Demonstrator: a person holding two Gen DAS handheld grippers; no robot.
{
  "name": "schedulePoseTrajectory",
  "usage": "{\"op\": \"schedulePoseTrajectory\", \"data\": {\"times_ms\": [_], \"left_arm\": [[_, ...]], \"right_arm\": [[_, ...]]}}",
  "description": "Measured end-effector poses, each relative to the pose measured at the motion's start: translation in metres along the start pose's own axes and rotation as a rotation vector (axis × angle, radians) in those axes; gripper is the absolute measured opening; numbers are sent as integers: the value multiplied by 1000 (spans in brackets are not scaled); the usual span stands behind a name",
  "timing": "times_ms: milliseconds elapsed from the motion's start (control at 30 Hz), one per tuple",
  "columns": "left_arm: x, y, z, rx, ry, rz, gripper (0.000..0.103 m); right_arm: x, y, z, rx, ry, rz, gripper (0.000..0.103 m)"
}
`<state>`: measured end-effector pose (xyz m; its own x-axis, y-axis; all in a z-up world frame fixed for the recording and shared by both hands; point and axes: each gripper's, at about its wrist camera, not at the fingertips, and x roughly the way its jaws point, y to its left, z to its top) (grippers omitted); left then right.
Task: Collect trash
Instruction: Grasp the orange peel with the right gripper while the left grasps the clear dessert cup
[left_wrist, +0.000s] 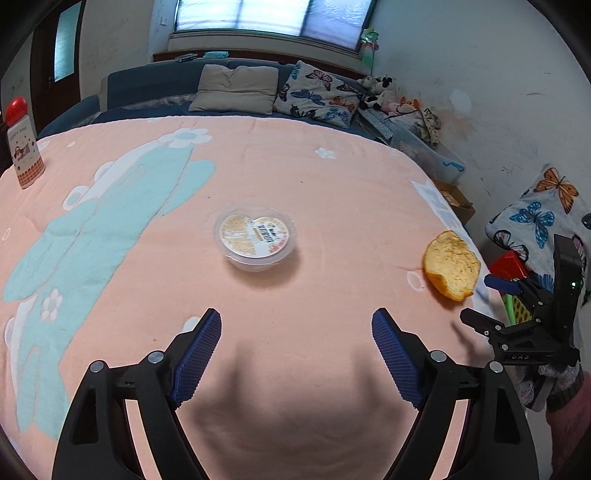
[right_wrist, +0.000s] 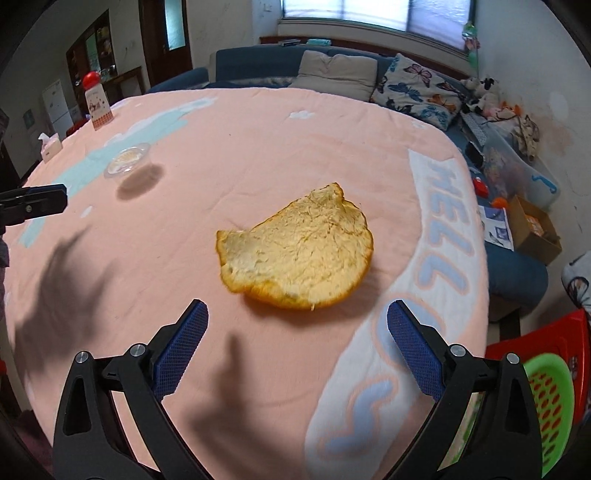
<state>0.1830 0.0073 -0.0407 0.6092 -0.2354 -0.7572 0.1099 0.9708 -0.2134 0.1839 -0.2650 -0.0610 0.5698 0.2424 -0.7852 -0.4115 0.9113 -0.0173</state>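
Note:
A clear heart-shaped plastic cup with a printed lid (left_wrist: 256, 240) sits on the pink blanket, a short way beyond my left gripper (left_wrist: 296, 325), which is open with only blanket between its fingers. A large piece of orange peel (right_wrist: 297, 249), pith side up, lies just ahead of my right gripper (right_wrist: 297, 317), open and empty. The peel (left_wrist: 451, 264) also shows at the right in the left wrist view, with the right gripper (left_wrist: 480, 299) beside it near the table's edge. Far left in the right wrist view the cup (right_wrist: 127, 159) appears small.
A red-capped bottle (left_wrist: 23, 147) stands at the table's far left, a tissue box (right_wrist: 50, 146) near it. A green basket (right_wrist: 550, 402) on a red stool sits below the table's right edge. A sofa with pillows (left_wrist: 236, 88) and boxes lie beyond.

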Motion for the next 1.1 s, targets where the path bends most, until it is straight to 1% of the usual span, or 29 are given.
{"op": "schedulePoseTrajectory", "data": {"times_ms": [33,233,500,633,733,767,800,867,900,967,1000,1067,1100], "left_arm": [[3,2,1,-1,2,6,83],[22,12,15,-2,15,48,87],[56,21,39,30,37,98,88],[71,23,47,49,52,124,88],[79,23,49,71,59,137,88],[81,22,49,78,60,140,88],[83,21,49,89,61,146,87],[85,17,48,111,62,146,80],[87,16,49,119,64,144,78],[90,14,49,131,66,141,71],[91,13,49,135,66,141,70],[91,11,48,141,64,137,65],[91,10,48,144,62,140,65]], "right_arm": [[4,0,1,-5,5,1,97],[22,-2,13,-32,26,-4,97],[35,1,23,-51,31,5,97],[40,0,23,-31,31,21,94],[39,-1,22,-16,22,41,89],[39,-2,21,-15,19,45,86],[38,-2,22,-12,14,51,85],[36,-3,21,-7,2,51,83],[36,-3,22,-3,-1,53,82],[34,-5,22,7,-6,62,78],[32,-6,22,13,-10,68,77],[30,-4,23,20,-17,75,70],[27,-5,23,30,-23,83,69]]}}
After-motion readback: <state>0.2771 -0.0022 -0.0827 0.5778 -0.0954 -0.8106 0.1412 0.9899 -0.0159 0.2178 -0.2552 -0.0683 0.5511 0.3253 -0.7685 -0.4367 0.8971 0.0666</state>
